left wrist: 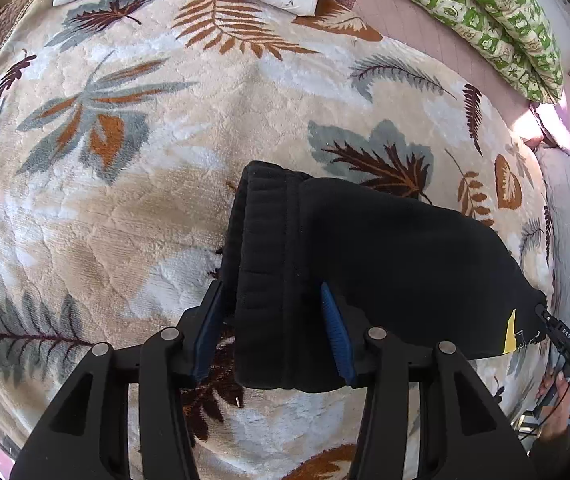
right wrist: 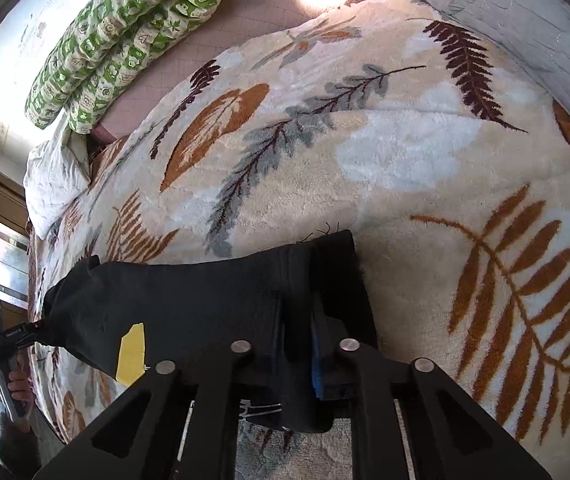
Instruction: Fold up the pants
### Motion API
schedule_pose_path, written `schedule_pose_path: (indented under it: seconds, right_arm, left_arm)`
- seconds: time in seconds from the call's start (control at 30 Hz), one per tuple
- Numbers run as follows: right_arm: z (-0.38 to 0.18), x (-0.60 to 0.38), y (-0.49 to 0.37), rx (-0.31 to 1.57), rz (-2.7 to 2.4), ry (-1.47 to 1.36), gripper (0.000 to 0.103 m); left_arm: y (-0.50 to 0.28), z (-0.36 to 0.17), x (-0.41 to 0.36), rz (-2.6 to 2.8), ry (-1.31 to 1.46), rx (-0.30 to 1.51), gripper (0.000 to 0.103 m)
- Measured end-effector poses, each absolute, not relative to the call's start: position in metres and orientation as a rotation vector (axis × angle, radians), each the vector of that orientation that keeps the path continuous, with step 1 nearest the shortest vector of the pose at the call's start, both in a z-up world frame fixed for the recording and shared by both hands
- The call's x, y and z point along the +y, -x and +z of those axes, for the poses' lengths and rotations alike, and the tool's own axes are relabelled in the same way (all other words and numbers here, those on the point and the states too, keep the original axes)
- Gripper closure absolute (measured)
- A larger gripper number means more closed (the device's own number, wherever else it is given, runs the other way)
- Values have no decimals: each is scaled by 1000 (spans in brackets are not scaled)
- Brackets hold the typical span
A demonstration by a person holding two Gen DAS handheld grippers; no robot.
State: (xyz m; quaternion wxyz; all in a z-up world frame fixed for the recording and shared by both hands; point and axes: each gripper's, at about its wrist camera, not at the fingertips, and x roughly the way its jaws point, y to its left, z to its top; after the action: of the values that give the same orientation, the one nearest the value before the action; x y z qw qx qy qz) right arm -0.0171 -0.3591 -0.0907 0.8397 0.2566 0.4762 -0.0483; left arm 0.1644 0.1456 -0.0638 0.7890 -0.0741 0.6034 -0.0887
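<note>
Big plush cream blanket with a leaf print covers the bed. Black fleece pants hang stretched above it between both grippers — mid-fold carry. Left gripper pinches the ribbed waistband end; right gripper is clamped on the opposite end. Next, I judge: lower evenly, bring the ends together, keep the fabric taut.
</note>
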Motion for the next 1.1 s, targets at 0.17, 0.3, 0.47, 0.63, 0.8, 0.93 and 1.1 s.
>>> schedule_pose_path:
  seconds: [0.17,0.3,0.47,0.63,0.8,0.93,1.1]
  right_arm:
    - [-81,-354,23,980,-96,-487,98]
    - [-65,-354,30,945,-93,-469,99]
    - [-52,-363,40,911,-118,-471,98]
    - [-73,-367,40,941,-146,-488,98]
    - [-84,-367,36,949,-164,-487,98]
    - [-91,-367,34,961,-180,-469,97]
    - [-91,-369,32,956,-178,-512,90]
  left_arm:
    - [-157,-60,144,-148,137,1269,76]
    - [-146,-42,137,-170,85,1214,79]
    - [-139,-22,120,-139,-57,1104,79]
    - [-148,-50,112,-72,-162,1135,79]
    - [-150,-62,116,-59,-176,1140,78]
    - [-153,-68,113,-49,-196,1142,76]
    - [-151,-63,117,-57,-163,1144,69]
